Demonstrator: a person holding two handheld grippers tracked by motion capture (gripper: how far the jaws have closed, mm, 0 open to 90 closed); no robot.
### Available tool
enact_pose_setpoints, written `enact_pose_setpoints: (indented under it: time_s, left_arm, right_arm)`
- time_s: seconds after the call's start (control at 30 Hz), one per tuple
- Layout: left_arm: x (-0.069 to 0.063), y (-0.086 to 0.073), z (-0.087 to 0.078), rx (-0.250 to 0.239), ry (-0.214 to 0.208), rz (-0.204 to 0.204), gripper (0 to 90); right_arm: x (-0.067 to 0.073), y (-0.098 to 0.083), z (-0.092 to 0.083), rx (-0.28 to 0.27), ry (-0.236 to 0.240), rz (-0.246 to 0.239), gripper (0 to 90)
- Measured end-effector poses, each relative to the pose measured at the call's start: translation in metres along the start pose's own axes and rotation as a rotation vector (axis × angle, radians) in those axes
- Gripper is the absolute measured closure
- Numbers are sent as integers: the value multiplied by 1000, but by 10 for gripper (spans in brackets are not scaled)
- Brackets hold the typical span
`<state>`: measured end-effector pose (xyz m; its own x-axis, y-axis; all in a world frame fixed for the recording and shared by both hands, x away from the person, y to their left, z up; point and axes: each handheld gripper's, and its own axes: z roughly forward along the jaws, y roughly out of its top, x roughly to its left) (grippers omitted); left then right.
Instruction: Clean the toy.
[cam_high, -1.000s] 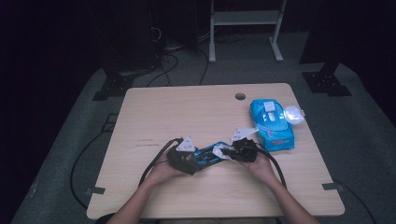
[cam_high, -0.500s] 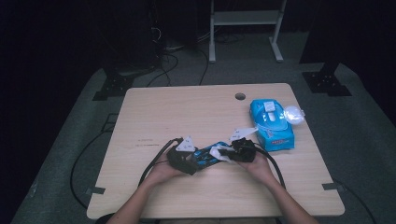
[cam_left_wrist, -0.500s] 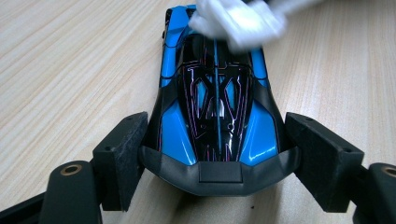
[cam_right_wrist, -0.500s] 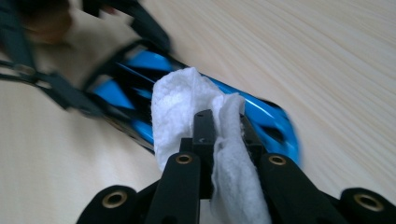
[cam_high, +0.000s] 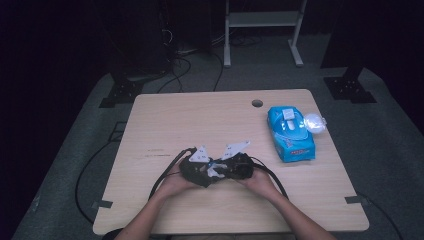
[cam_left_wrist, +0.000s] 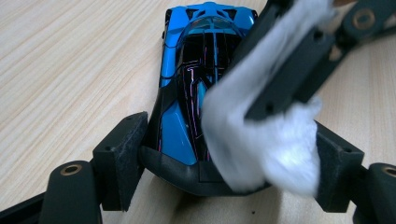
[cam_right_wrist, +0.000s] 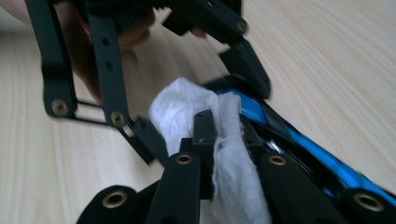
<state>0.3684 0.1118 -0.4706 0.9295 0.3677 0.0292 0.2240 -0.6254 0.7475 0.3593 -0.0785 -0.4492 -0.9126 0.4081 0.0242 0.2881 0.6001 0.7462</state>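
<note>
Toy car (cam_left_wrist: 187, 93), blue and black, is being clamped at the table's near edge by the left gripper (cam_left_wrist: 229, 154) so it stays steady, while a white wipe (cam_right_wrist: 233, 154) pinched in the right gripper (cam_right_wrist: 224, 135) is being rubbed across its roof.

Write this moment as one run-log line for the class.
left gripper: shut on toy car | right gripper: shut on white wipe, wiping car | wipes pack: at table's right

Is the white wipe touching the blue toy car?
Touching. The left gripper view shows the white wipe, in the right gripper, pressed on the blue toy car.
</note>
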Motion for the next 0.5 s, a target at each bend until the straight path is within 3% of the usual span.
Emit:
enact_pose_setpoints:
  time_s: [0.13, 0.27, 0.37, 0.5]
  left_arm:
    - [0, -1, -1, -7, -1, -6, 240]
    - [0, -1, 0, -1, -1, 1, 240]
    - [0, 0, 0, -4, 1, 0, 240]
    - [1, -1, 0, -7, -2, -1, 240]
  right_arm:
    - [-1, 3, 6, 4, 22, 9, 820]
    - [-8, 1, -2, 2, -8, 14, 820]
    - [-18, -2, -8, -14, -35, 55, 822]
    - [-10, 5, 1, -20, -23, 34, 822]
